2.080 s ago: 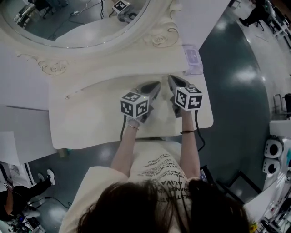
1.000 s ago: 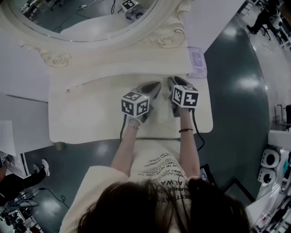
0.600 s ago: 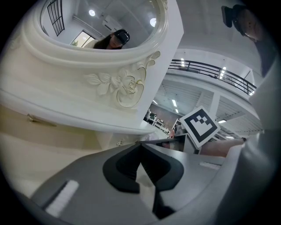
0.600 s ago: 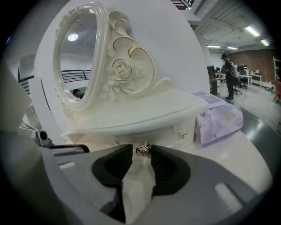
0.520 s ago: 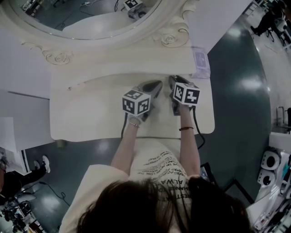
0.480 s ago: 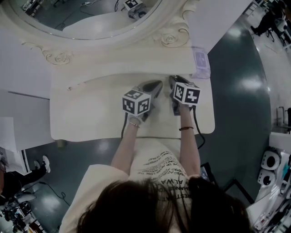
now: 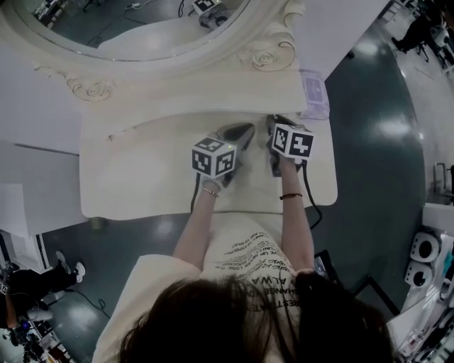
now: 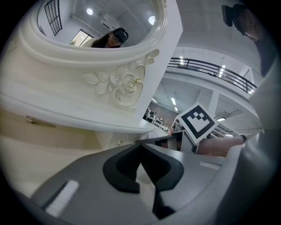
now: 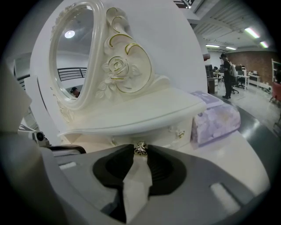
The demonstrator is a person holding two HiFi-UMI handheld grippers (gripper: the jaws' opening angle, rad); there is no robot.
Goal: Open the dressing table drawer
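The cream dressing table [image 7: 142, 177] has a row of small drawers [image 9: 153, 132] under the shelf below its mirror. My right gripper [image 9: 140, 151] is at the middle drawer's small metal knob [image 9: 140, 149]. Its jaws have just been closing, the knob sits between the tips, and both tips touch it. From above, the right gripper [image 7: 274, 127] points at the shelf's underside, which hides the drawer fronts. My left gripper [image 8: 140, 145] is shut with nothing in it. It hovers over the tabletop just left of the right one, and from above the left gripper [image 7: 243, 132] also points toward the shelf.
A lilac patterned tissue pack [image 9: 215, 121] lies on the table's right end, right of the drawers, and shows in the head view too [image 7: 314, 92]. Two more knobs [image 9: 180, 133] flank the held one. The carved oval mirror [image 7: 128, 21] rises behind. The person stands against the front edge.
Both grippers stay where they were over the tabletop. The right one's marker cube has tipped very slightly, and the head view has drifted a little.
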